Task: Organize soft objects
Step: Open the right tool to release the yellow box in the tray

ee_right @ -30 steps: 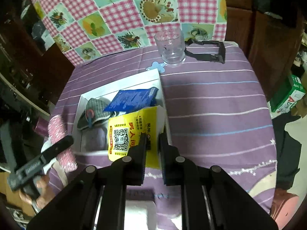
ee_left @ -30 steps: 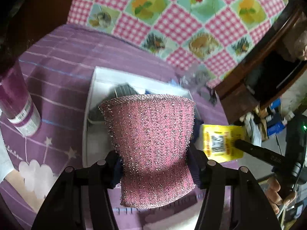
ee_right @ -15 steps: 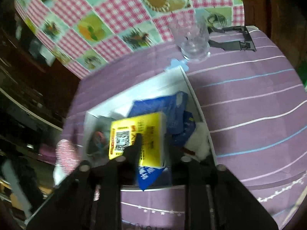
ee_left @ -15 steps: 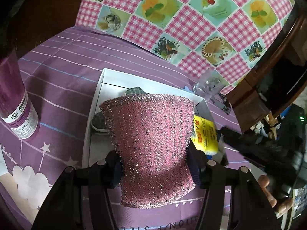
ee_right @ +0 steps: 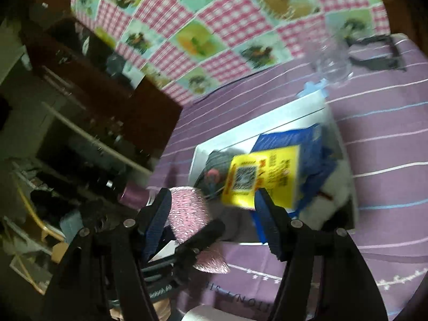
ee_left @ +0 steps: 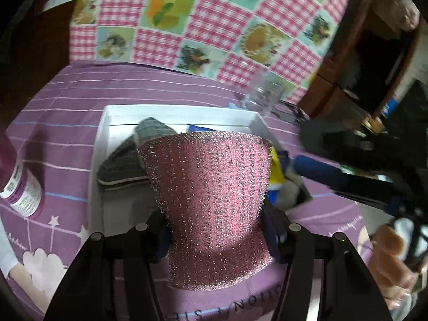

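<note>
My left gripper (ee_left: pixel 215 227) is shut on a pink glittery scouring pad (ee_left: pixel 211 200), holding it just in front of the white box (ee_left: pixel 174 109). In the box lie a grey checked cloth (ee_left: pixel 125 160), a blue packet (ee_right: pixel 289 139), a yellow packet (ee_right: pixel 262 176) and something white and soft (ee_right: pixel 337 190). My right gripper (ee_right: pixel 212 198) hangs at the box's near edge with its jaws opening. Nothing is between its pads; the yellow packet rests just beyond them on the other items. The pink pad (ee_right: pixel 187 208) shows in the right wrist view too.
A purple striped cloth (ee_left: pixel 80 93) covers the table. A clear glass (ee_right: pixel 331 61) and a black clamp (ee_right: pixel 379 58) stand beyond the box. A purple bottle (ee_left: pixel 21 187) is at the left. Dark shelving (ee_right: pixel 80 133) lies off the table's left side.
My right gripper has widened and let go of the yellow packet, which now lies in the box. The left gripper has carried the pink pad closer to the box.
</note>
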